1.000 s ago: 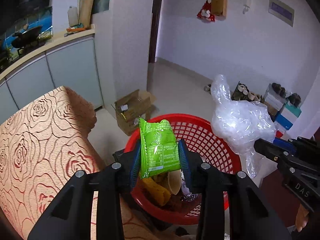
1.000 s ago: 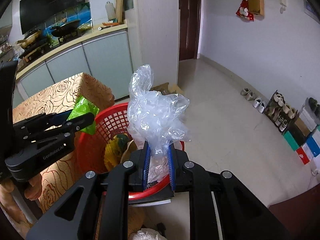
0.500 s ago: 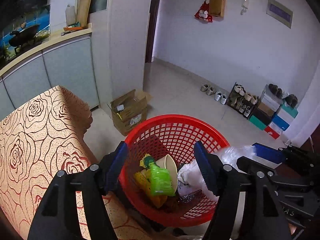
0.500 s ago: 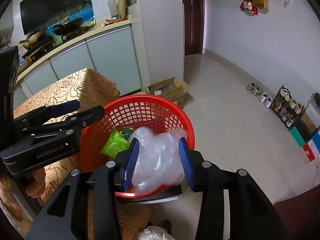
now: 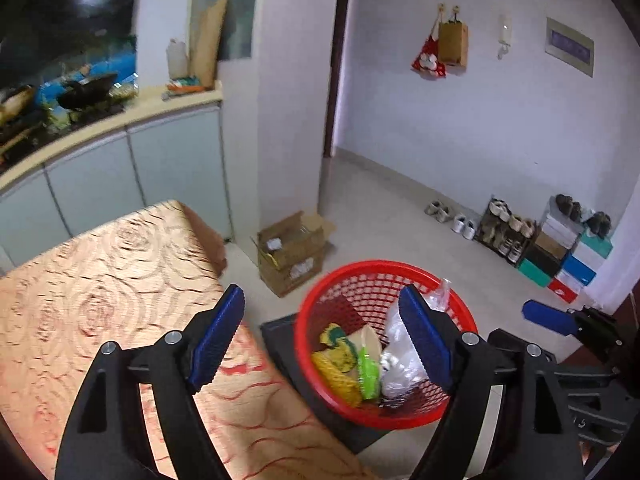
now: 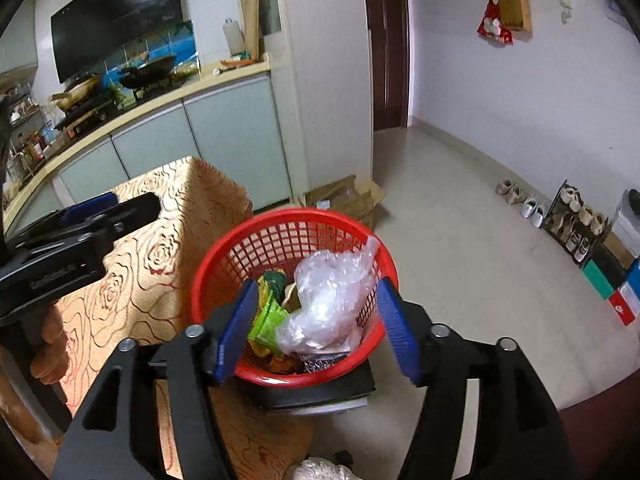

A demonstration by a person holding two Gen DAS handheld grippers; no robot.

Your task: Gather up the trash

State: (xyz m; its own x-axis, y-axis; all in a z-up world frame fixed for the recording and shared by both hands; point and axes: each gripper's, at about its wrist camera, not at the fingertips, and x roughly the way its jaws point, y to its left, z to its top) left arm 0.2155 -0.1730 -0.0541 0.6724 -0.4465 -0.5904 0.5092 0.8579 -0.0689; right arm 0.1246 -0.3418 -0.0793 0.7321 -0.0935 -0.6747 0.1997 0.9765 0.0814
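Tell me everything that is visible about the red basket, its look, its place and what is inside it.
The red basket is round, of plastic lattice with a smooth rim, and stands upright on a dark flat base beside the table with the rose-patterned cloth. Inside lie a crumpled clear plastic bag, a green snack packet, a yellow-green wrapper and a beige cup-like piece. No claw touches it.

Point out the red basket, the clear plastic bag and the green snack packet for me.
red basket (image 6: 294,216): right wrist view, far rim.
clear plastic bag (image 6: 332,300): right wrist view, crumpled middle.
green snack packet (image 5: 369,374): left wrist view, middle of the packet.
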